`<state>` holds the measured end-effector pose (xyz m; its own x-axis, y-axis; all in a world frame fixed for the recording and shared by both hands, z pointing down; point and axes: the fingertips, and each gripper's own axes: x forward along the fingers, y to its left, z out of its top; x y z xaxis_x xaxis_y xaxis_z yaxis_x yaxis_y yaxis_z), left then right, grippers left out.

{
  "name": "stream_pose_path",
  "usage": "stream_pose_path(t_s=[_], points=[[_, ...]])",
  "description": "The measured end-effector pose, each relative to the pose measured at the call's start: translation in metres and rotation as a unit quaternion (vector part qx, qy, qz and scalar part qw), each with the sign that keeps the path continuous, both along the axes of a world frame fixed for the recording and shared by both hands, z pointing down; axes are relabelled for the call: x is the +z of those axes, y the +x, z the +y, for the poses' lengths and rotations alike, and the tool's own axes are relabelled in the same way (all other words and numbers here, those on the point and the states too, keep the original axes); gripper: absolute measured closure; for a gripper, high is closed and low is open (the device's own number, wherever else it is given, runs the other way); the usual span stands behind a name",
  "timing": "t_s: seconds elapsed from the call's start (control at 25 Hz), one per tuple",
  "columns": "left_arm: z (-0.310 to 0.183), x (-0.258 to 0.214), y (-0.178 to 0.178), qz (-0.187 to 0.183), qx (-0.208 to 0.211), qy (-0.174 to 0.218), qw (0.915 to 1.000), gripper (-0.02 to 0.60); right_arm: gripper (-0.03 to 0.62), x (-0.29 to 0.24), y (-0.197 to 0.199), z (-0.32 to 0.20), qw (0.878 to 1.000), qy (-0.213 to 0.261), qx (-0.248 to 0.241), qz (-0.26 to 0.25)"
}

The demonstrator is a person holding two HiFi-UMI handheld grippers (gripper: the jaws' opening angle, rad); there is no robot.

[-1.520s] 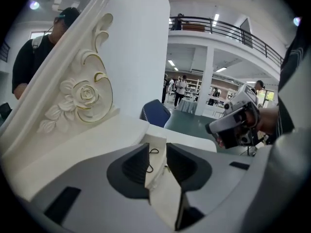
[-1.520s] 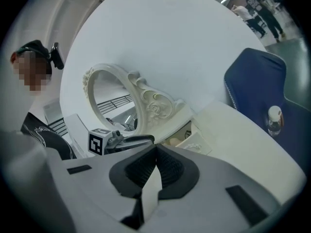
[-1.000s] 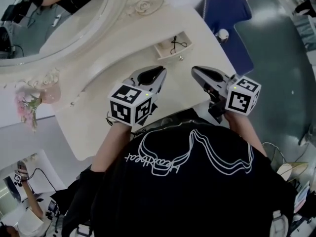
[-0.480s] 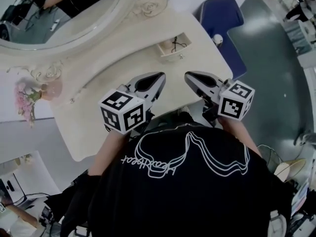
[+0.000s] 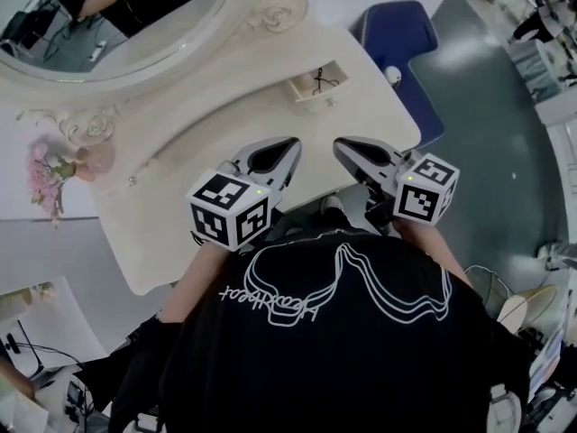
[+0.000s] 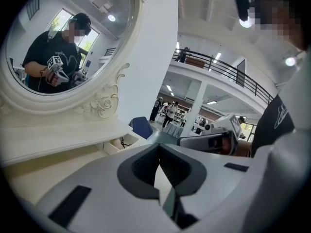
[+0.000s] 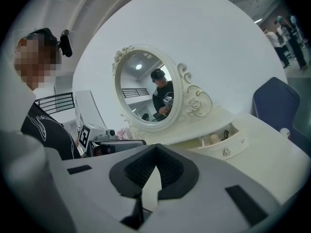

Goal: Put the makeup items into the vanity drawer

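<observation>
The cream vanity table has a small drawer standing open at its back right, with a black looped item inside. In the right gripper view the drawer also holds pale rounded items. My left gripper hovers over the table's near edge, shut with nothing between its jaws. My right gripper hangs beside it, also shut and empty. Both point toward the drawer, well short of it. In their own views the left gripper and right gripper have jaws meeting.
An oval mirror with a carved frame backs the table. Pink flowers stand at the table's left end. A blue chair sits past the right end on the grey floor. Other people stand far off in the hall.
Both grippers have drifted slightly closer together and toward the person's body. Nothing was picked up or let go.
</observation>
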<state>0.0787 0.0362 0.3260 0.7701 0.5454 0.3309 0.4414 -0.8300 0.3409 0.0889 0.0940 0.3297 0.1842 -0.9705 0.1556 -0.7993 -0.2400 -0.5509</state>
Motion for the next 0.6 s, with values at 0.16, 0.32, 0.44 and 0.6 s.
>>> stream_pose_path(t_s=[0.16, 0.32, 0.44, 0.6], points=[[0.0001, -0.0023, -0.0054, -0.005, 0.002, -0.023, 0.9997, 0.577, 0.589, 0.0008, -0.0035, -0.0014, 1.0, 0.0, -0.002, -0.003], [0.0033, -0.0027, -0.0085, -0.006, 0.009, -0.023, 0.9997, 0.577, 0.589, 0.0006, -0.004, -0.0014, 1.0, 0.002, -0.003, -0.007], [0.0042, -0.0032, -0.0093, -0.01, 0.009, -0.034, 0.9993, 0.577, 0.588, 0.0015, -0.0042, -0.0015, 1.0, 0.001, -0.005, -0.007], [0.008, -0.0024, -0.0099, -0.009, 0.014, -0.032, 0.9993, 0.577, 0.589, 0.0029, -0.0053, -0.0016, 1.0, -0.002, -0.012, -0.004]])
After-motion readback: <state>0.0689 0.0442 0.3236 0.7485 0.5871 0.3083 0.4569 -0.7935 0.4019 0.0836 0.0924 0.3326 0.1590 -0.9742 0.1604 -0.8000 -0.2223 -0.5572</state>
